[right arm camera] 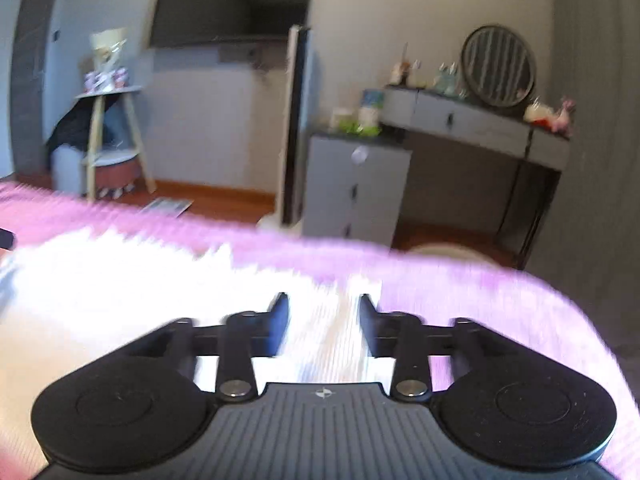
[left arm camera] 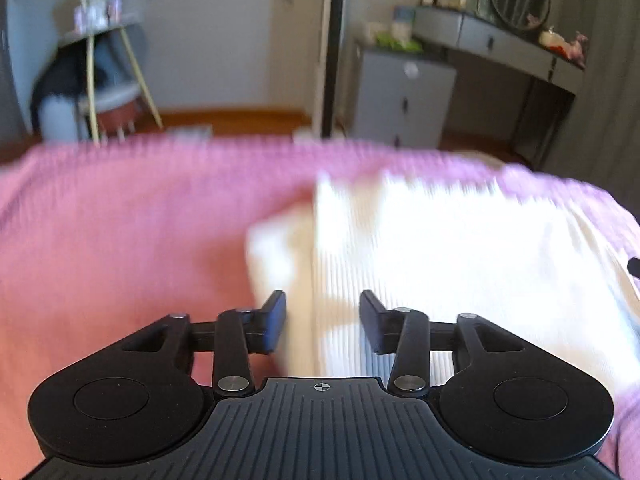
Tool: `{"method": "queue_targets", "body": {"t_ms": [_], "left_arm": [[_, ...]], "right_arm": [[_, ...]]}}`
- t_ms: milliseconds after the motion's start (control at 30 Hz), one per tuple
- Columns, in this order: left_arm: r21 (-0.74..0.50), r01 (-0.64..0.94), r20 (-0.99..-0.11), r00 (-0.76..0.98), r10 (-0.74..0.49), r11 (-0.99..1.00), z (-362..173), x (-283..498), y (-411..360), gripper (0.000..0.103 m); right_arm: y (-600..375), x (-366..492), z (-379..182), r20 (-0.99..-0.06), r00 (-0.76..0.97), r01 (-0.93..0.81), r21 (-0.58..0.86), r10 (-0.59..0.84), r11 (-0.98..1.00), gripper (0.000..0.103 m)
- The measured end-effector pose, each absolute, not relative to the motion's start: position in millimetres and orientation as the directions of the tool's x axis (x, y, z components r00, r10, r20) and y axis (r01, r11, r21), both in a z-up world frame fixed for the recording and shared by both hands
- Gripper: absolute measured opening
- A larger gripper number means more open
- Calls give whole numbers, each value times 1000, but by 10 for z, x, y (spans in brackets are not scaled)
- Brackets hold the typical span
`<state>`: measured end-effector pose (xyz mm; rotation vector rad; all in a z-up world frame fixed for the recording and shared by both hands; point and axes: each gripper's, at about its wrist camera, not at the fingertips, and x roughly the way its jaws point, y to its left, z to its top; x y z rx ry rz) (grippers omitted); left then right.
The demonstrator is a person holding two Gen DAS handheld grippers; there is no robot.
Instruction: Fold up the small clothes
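Note:
A white ribbed garment (left arm camera: pixel 440 248) lies on a pink bedspread (left arm camera: pixel 120 232), blurred by motion. In the left wrist view it fills the middle and right, with a folded edge near its left side. My left gripper (left arm camera: pixel 322 320) is open just above the garment's left part, holding nothing. In the right wrist view the garment (right arm camera: pixel 120 280) covers the left and middle over the pink bedspread (right arm camera: pixel 500 312). My right gripper (right arm camera: pixel 323 322) is open over the garment's right edge, holding nothing.
Beyond the bed's far edge stand a grey drawer cabinet (left arm camera: pixel 400 100), a grey dressing table with a round mirror (right arm camera: pixel 498 66), a black pole (left arm camera: pixel 334 40), and a small wooden side table (left arm camera: pixel 104 60) on a wooden floor.

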<state>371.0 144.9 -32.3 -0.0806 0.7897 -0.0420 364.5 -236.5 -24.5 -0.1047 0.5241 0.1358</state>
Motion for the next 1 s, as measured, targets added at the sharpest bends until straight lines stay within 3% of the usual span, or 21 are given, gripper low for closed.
{"method": "queue_targets", "body": {"t_ms": [267,367,433,500,767,1000], "left_arm": [[-92,6,-737,672,-72,996,-447,3254,1394,44],[-80,-12,-757,651,-53,997,-453,3305,1353,34],[-65,-22,-766,642,-35,998,-458,3319,1329,30],[-55,-24,-769,639,-27,998,-449,3334,1311,23],[-62,-39,-757,653,-22,997,-379,3254,1341,10],[-55,-42,-741,671,-13,998,-329,3212,1387,10]], "right_arm": [[-2716,3013,-486,-640,751,-121,108,162,987,42],[-2665,3068,-519,-662,734,-121,98,155,988,29],[-2646,3148,-560,-680,712,-119,131,176,984,11],[-2621,3170,-570,-683,710,-118,125,171,985,7],[-2567,3146,-408,-644,755,-120,54,127,991,7],[-2637,3121,-351,-618,779,-97,57,111,994,7]]}}
